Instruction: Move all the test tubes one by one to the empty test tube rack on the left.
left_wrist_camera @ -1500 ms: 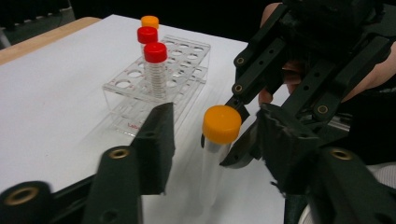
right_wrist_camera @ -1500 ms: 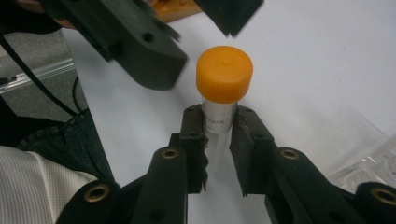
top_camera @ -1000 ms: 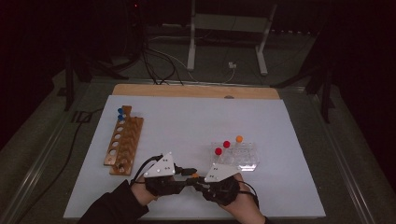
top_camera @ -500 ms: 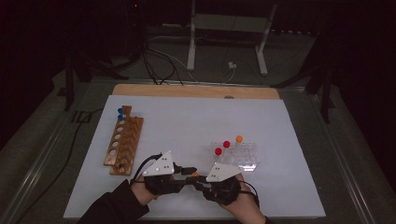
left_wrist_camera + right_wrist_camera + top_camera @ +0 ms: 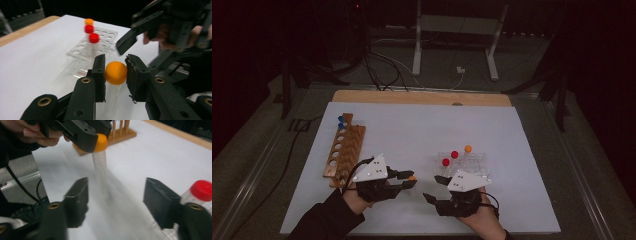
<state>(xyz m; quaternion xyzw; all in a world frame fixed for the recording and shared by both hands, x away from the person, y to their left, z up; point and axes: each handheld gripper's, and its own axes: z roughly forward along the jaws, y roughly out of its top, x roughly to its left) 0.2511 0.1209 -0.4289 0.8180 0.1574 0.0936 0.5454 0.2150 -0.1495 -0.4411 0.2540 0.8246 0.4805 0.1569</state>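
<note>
Near the table's (image 5: 422,125) front edge, the left gripper (image 5: 115,72) has its fingers clamped on the orange cap of a clear tube (image 5: 100,167), which hangs upright. The right gripper (image 5: 116,195) has just been opening, fingers wide apart, nothing between them, beside the clear rack (image 5: 472,161)

On the surface (image 5: 422,125), the left tongs (image 5: 411,180) and the right tongs (image 5: 430,196) sit side by side near the front edge, close together but apart. A capped tube (image 5: 115,75) stands upright between the pads of the left tongs, gripped at its cap; it lies ahead of the right tongs' spread jaws, not between them. The wooden rack (image 5: 345,151) lies just left of the left tongs and runs away toward the back, with two tubes (image 5: 341,121) in its far end. The clear rack (image 5: 469,164) sits just behind the right tongs, carrying three upright tubes (image 5: 454,155).
</note>
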